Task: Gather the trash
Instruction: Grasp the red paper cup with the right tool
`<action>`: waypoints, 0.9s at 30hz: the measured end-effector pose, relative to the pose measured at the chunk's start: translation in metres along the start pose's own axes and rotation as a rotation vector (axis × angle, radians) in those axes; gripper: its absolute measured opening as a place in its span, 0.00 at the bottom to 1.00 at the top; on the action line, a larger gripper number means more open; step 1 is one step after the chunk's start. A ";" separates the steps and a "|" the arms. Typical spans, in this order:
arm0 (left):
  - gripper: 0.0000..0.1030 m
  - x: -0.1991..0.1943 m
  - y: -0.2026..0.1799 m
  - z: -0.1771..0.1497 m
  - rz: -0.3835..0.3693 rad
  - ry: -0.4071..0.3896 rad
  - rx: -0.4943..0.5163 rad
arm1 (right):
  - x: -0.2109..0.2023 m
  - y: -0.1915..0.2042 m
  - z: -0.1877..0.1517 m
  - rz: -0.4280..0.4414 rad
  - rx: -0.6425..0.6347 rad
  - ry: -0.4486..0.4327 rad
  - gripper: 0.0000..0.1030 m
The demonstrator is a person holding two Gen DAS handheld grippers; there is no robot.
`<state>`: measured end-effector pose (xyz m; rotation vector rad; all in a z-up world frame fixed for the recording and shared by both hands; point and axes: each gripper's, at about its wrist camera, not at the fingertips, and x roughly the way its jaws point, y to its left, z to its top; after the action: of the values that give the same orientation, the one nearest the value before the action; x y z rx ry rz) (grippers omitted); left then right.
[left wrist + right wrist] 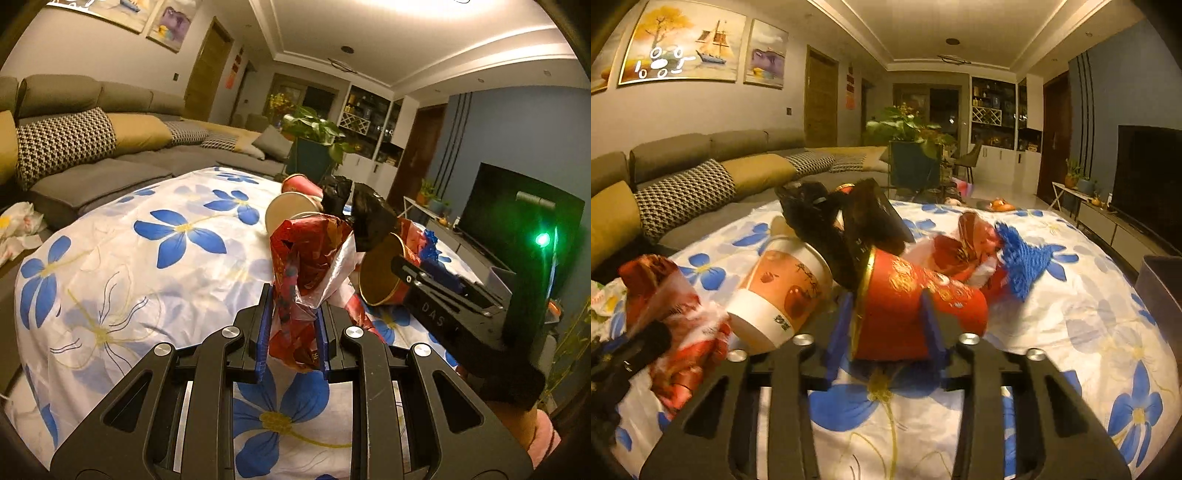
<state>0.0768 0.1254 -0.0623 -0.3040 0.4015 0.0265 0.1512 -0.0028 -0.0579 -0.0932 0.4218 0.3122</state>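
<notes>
Left wrist view: the left gripper point(293, 325) has its blue-padded fingers point(263, 328) closed on a crumpled red plastic wrapper point(303, 266), which stands up out of the grip above the white cloth with blue flowers point(122, 273) that covers the tabletop. Just behind the wrapper a beige paper cup point(286, 214) lies on its side with its mouth toward the camera, and a second red paper cup point(299, 183) lies beyond it. A crumpled black plastic bag point(369, 218) sits on top of the pile. To the right, the right gripper point(417, 277) reaches in from the side against the rim of a red paper cup with a gold rim point(380, 273), next to a blue mesh scrap point(430, 240). A grey sofa point(96, 162) with houndstooth cushions runs along the far left.

Right wrist view: the right gripper point(890, 325) has its fingers point(932, 328) pressed on both sides of the red paper cup with a gold rim point(912, 295), which lies on its side on the cloth point(1089, 314). Touching it on the left is the beige paper cup point(783, 288), printed with apples, also on its side. The black plastic bag point(827, 221) lies over both cups. The blue mesh scrap point(1021, 258) lies to the right, beside more crumpled red wrapping point(964, 247). At far left the red plastic wrapper point(665, 295) hangs in the left gripper point(624, 354).
</notes>
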 end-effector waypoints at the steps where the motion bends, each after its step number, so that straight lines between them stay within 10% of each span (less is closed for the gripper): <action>1: 0.20 -0.001 -0.001 0.000 -0.001 0.000 0.002 | -0.001 -0.002 -0.001 -0.008 0.003 0.000 0.26; 11: 0.20 0.001 -0.011 -0.001 -0.025 0.011 0.009 | -0.023 -0.045 -0.019 -0.065 0.067 -0.014 0.04; 27: 0.20 -0.001 -0.041 -0.001 -0.068 0.001 0.068 | -0.069 -0.096 -0.034 -0.103 0.121 -0.038 0.03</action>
<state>0.0794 0.0864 -0.0511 -0.2506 0.3921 -0.0534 0.1086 -0.1184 -0.0579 0.0097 0.3964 0.1864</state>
